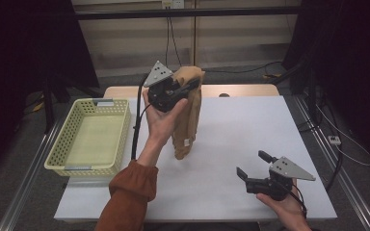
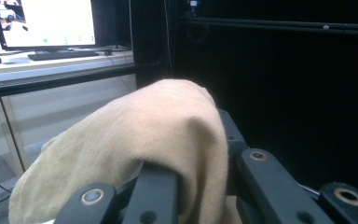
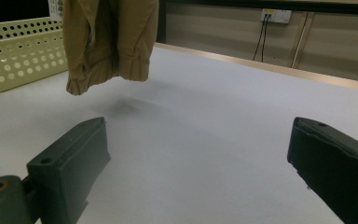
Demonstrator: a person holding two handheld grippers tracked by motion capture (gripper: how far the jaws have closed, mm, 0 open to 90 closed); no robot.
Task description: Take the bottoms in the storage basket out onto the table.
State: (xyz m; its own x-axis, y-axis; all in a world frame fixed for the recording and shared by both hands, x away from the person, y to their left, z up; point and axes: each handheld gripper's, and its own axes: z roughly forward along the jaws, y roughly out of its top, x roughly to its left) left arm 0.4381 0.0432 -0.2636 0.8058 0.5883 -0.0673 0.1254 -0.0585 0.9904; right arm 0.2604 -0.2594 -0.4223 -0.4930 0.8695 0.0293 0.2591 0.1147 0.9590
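Cloth [image 1: 187, 113], tan, hangs above the table's [image 1: 250, 125] middle, pinched by the left gripper [image 1: 185, 89]; right gripper [image 1: 251, 166] spread, near right. Best carry it left over the basket [image 1: 62, 144] before releasing.

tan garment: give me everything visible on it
The garment is tan, soft woven-looking cloth, bunched and folded over the jaws of the left gripper, which is shut on its top. It hangs straight down, lifted off the table; the right gripper view shows gathered, cuff-like bottom hems clear of the surface with a shadow beneath. A small pale tag sits near the lower end. It hangs right of the basket, not touching it.
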